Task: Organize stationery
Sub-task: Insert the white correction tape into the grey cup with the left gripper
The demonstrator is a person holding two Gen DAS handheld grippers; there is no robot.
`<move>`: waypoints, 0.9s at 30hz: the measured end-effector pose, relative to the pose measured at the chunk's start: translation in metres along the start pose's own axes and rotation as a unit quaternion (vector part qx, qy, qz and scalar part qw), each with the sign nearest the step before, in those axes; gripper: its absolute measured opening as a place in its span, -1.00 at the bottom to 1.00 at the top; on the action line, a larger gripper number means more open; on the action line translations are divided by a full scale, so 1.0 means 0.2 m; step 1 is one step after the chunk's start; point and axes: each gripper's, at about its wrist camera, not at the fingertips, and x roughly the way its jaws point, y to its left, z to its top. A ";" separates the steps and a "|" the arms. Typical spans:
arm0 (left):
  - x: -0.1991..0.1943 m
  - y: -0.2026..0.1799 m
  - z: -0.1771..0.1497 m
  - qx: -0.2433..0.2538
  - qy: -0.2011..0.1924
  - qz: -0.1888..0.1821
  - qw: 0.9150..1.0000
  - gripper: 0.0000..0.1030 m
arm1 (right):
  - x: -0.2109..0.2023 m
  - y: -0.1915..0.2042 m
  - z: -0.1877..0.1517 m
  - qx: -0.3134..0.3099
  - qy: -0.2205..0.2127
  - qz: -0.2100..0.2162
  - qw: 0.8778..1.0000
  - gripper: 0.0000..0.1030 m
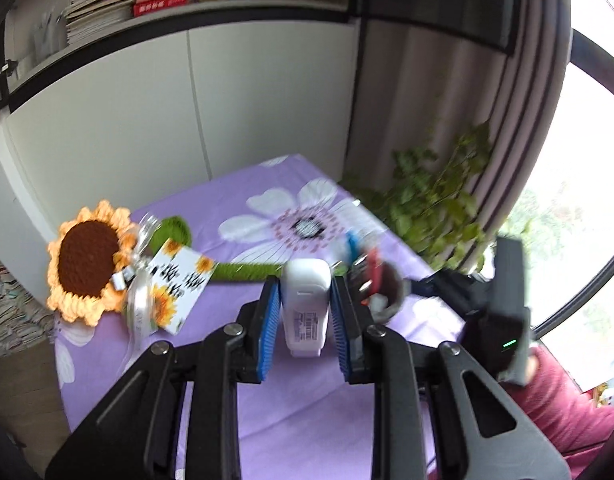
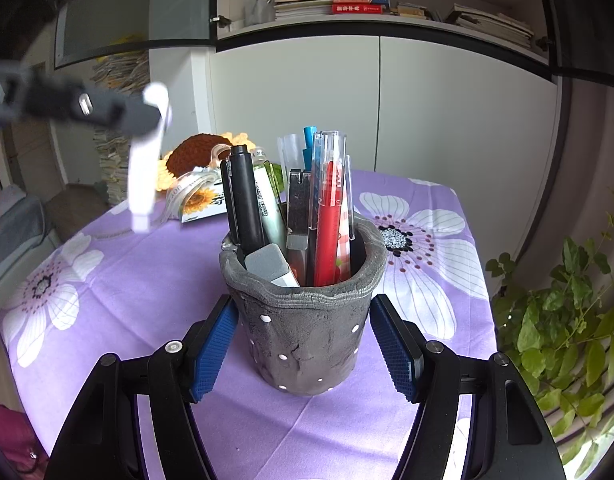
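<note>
Left wrist view: the left gripper (image 1: 306,312) clamps a white correction-tape dispenser (image 1: 306,304) off the tabletop (image 1: 291,412), long axis running along the fingers, barcode label unreadable; the grey pen holder (image 1: 387,292) sits just beyond it, toward the tabletop's right edge.

Right wrist view: the right gripper (image 2: 303,344) grips the pen holder (image 2: 303,340) near the tabletop's (image 2: 147,288) near edge, with the dispenser (image 2: 145,168) raised upper left. Pen print is illegible.

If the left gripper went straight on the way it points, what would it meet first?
Probably the grey pen holder just right of its line; the left gripper already clamps a white correction tape. Depth is unclear.
</note>
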 end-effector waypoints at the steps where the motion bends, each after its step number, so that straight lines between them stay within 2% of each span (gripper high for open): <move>1: -0.01 -0.03 0.03 -0.002 -0.002 -0.013 1.000 -0.54 | 0.00 0.00 0.00 0.000 0.000 0.000 1.000 0.34; 7: 0.09 -0.17 0.12 0.000 0.008 -0.043 0.999 -0.54 | 0.00 0.00 0.00 -0.001 0.000 -0.002 1.000 0.34; 16: 0.32 -0.23 0.11 0.002 0.050 -0.042 0.998 -0.54 | 0.00 0.00 0.00 0.003 0.000 0.001 1.000 0.34; 27: 0.32 -0.20 0.10 -0.009 0.054 -0.043 0.998 -0.54 | -0.01 -0.01 0.00 0.003 0.001 0.001 1.000 0.34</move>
